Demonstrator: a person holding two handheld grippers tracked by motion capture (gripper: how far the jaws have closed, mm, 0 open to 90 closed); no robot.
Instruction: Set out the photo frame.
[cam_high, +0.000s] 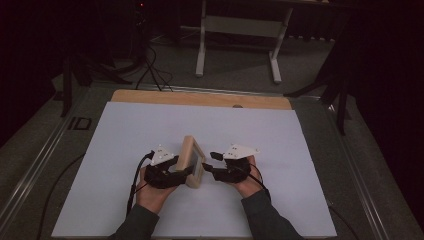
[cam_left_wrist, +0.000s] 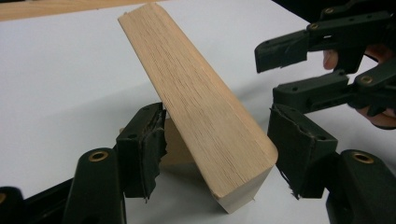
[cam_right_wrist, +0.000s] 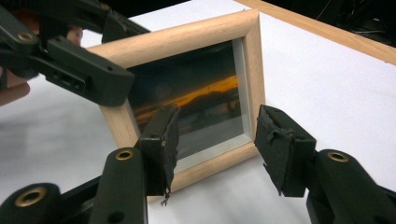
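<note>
Work in hand: I am standing a small picture frame (cam_high: 192, 161) upright on the white sheet (cam_high: 125, 140) that covers the table, and I use both grippers for it.
Where the frame is: near the middle of the sheet, on its lower edge, leaning a little, between my two hands.
Done so far: as I judge, the frame is already raised from flat and rests on its edge.
Left to do: I think it must still be steadied, perhaps on a back stand, which I cannot see, and then let go.
Left gripper (cam_left_wrist: 217, 140): its jaws stand on both sides of the frame's thick wooden side; one pad touches the back, the other seems just apart, so whether it really pinches I cannot tell.
Right gripper (cam_right_wrist: 215, 140): jaws spread wide, in front of the glass, pressing nothing.
Materials: light unpainted wood with fine straight grain and rounded corners; smooth glass (cam_right_wrist: 196, 102) with a dark picture and one orange streak.
Pads: black foam, torn at the edges.
</note>
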